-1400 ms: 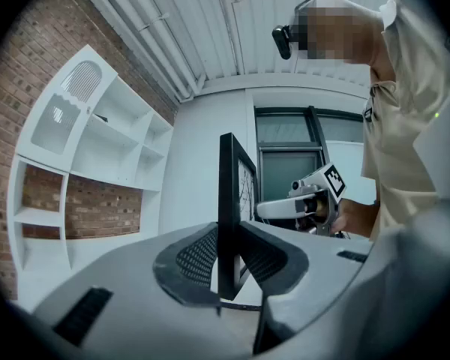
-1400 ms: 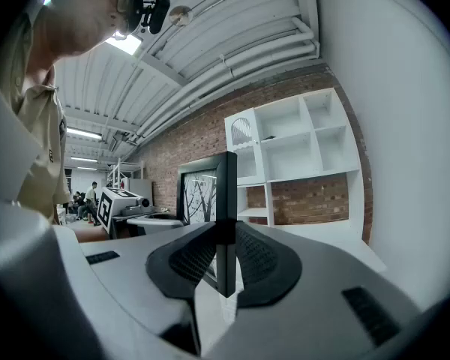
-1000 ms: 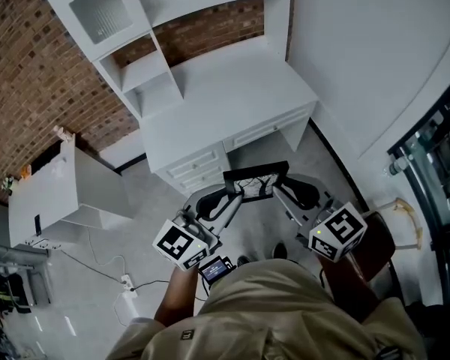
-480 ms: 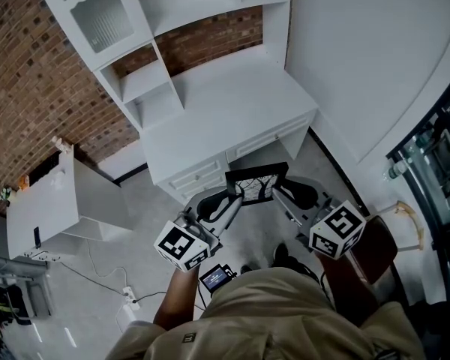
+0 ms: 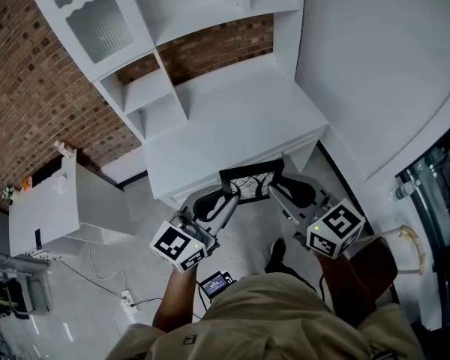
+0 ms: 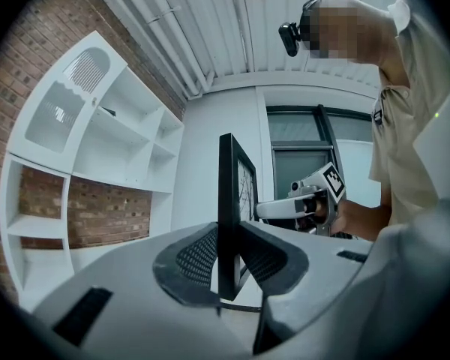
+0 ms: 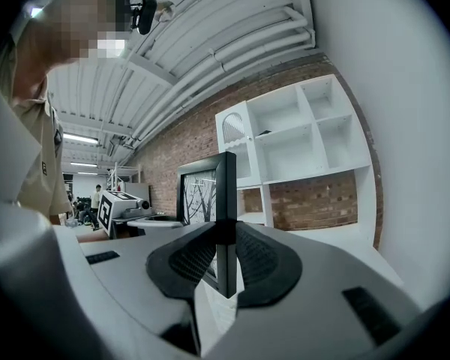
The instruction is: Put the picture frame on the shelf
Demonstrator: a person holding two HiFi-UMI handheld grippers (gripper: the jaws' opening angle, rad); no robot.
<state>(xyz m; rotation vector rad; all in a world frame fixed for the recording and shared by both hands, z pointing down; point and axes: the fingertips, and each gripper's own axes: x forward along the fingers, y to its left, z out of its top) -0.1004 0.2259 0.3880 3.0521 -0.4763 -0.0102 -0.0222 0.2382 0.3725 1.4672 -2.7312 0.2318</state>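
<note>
A black picture frame (image 5: 252, 181) with a bare-tree print hangs in the air just in front of the white desk (image 5: 232, 122). My left gripper (image 5: 232, 195) is shut on its left edge, and my right gripper (image 5: 274, 191) is shut on its right edge. In the left gripper view the picture frame (image 6: 228, 201) stands edge-on between the dark pads (image 6: 191, 257). In the right gripper view the picture frame (image 7: 223, 201) is pinched the same way. The white shelf unit (image 5: 146, 88) rises behind the desk, its open compartments bare.
A brick wall (image 5: 30, 88) backs the shelf unit. A white cabinet (image 5: 56, 197) stands on the floor to the left, with cables and a power strip (image 5: 124, 282) near it. A white wall (image 5: 382, 66) closes the right side. The person's shoe (image 5: 276, 253) is on the grey floor.
Both grippers have carried the picture frame forward, from over the floor up to the desk's front edge. The grip on both sides is unchanged.
</note>
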